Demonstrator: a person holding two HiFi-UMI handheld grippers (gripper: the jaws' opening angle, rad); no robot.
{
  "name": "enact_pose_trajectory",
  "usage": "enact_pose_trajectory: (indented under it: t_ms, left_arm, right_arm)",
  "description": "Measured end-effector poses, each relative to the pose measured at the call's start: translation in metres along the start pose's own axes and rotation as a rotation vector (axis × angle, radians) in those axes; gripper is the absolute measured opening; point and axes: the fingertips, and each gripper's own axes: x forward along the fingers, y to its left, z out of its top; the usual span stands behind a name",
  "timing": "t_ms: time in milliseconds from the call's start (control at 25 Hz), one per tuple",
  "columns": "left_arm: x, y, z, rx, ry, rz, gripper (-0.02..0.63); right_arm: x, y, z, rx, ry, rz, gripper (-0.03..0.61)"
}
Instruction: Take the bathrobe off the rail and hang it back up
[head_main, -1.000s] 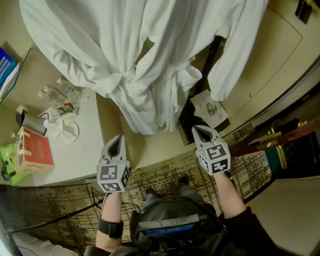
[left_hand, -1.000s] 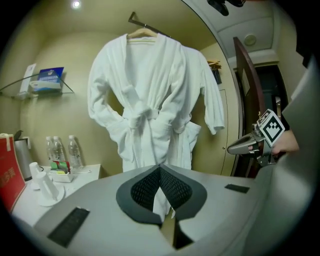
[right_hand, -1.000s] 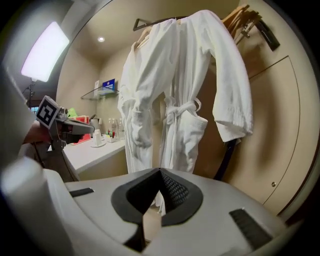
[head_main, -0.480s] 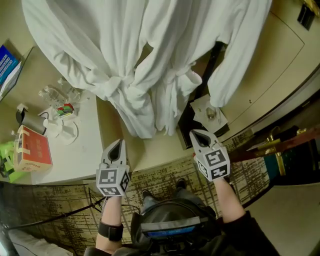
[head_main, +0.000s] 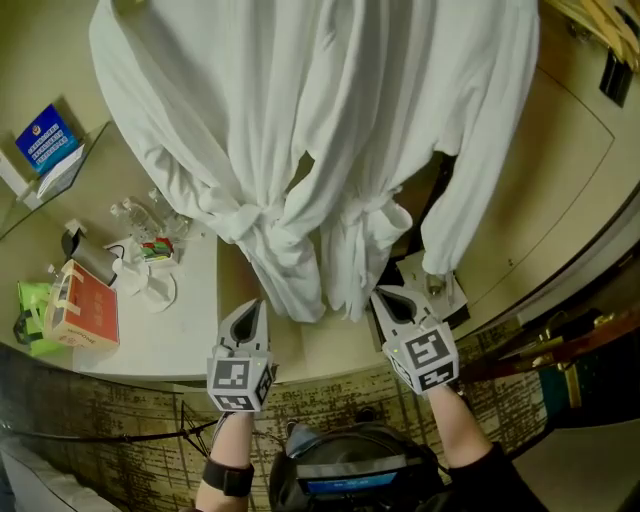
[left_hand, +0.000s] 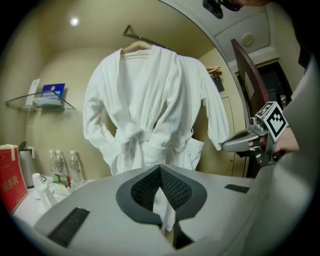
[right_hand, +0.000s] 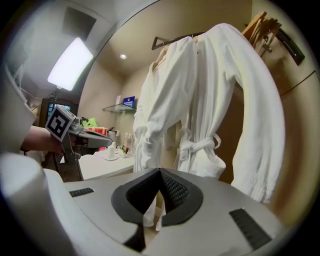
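My left gripper (head_main: 249, 308) and right gripper (head_main: 386, 298) are both squeezed shut and hold nothing. Just past them the white bathrobe (head_main: 330, 140) hangs from the rail (right_hand: 169, 40). A red box (head_main: 88, 305) and water bottles (head_main: 140, 215) sit on the counter (head_main: 170, 335).

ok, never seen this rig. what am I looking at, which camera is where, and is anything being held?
No robot: a person holds a handheld left gripper and right gripper; the marker cubes are part of them. One picture comes from a head camera looking down; the other two ride on the grippers, looking along their jaws. Both jaws are shut and empty. White bathrobes, seemingly two, hang on the rail. The counter carries a red box and water bottles.
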Motion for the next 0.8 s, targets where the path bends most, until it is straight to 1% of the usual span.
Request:
enact_pose_trajectory:
  t_ms: [200, 360, 480, 560, 640, 800]
  left_arm:
    - [0.001, 0.007, 0.040, 0.022, -0.062, 0.037, 0.000]
    - [0.004, 0.010, 0.079, 0.078, -0.112, 0.042, 0.000]
    - [0.005, 0.013, 0.113, 0.076, -0.160, 0.068, 0.000]
    - [0.007, 0.020, 0.131, 0.115, -0.194, 0.081, 0.000]
    - [0.007, 0.022, 0.154, 0.155, -0.221, 0.076, 0.000]
    - [0.010, 0.032, 0.196, 0.179, -0.283, 0.061, 0.000]
  right_arm:
    - [0.005, -0.002, 0.045, -0.042, -0.081, 0.039, 0.017]
    - [0.011, 0.004, 0.084, -0.080, -0.147, 0.077, 0.017]
    - [0.013, 0.010, 0.118, -0.104, -0.203, 0.109, 0.017]
    - [0.014, 0.014, 0.143, -0.115, -0.251, 0.123, 0.017]
    - [0.016, 0.016, 0.168, -0.132, -0.298, 0.127, 0.017]
    - [0.026, 0.025, 0.214, -0.170, -0.375, 0.118, 0.017]
